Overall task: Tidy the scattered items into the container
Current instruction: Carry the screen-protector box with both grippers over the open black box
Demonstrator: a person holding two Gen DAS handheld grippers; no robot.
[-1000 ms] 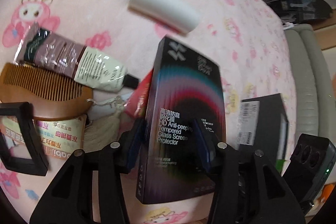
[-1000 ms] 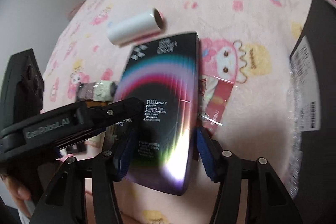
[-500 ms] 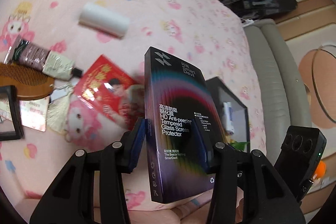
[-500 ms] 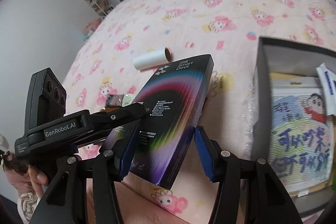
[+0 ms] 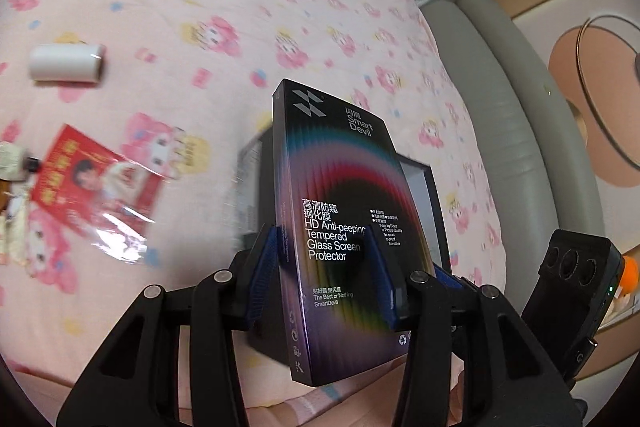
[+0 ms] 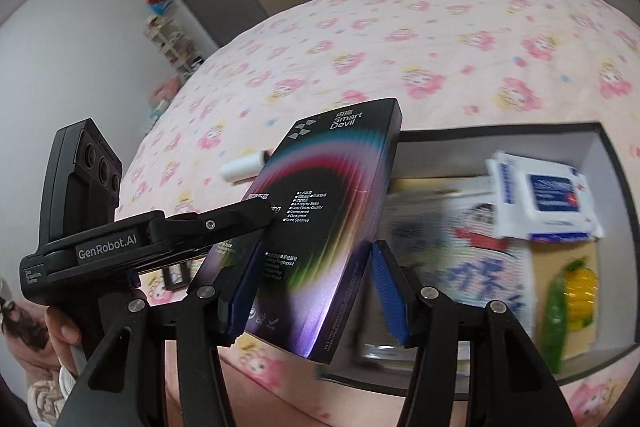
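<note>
a: what's my left gripper [image 5: 328, 275] got?

b: its blue fingers [image 5: 266, 267] are clamped on the screen protector box [image 5: 340, 227]. flat black box, rainbow arc print, white text reading "hd anti-peeping tempered glass screen protector", "smart devil" logo near the top. held upright-ish, tilted, off the bed.

a: and my right gripper [image 6: 310, 291]?

b: its fingers [image 6: 390, 295] sit either side of the same screen protector box [image 6: 320, 227], low end. the left pad looks against the box; there's a sliver of gap at the right pad, so i can't tell if it's actually gripping. left gripper [image 6: 256, 215] comes in from the side there, labelled genrobot.ai, tip on the box face.

a: where's the box relative to the container?

b: from the right wrist view it's held just beside the left edge of the container [image 6: 612, 163], a dark-walled open box lying on the bed. from the left wrist view the container [image 5: 434, 195] is right behind the held box, mostly hidden.

a: what's in the container?

b: white wipes pack [image 6: 540, 199], a green and yellow packet [image 6: 572, 303], a printed sheet underneath, blurred.

a: leftovers on the bed?

b: pink cartoon-print bedspread [image 5: 200, 7] carries a white roll [image 5: 66, 63] and a red packet [image 5: 96, 187] in clear wrap, well apart from the container. a tube end shows at the far left edge, cropped.
</note>
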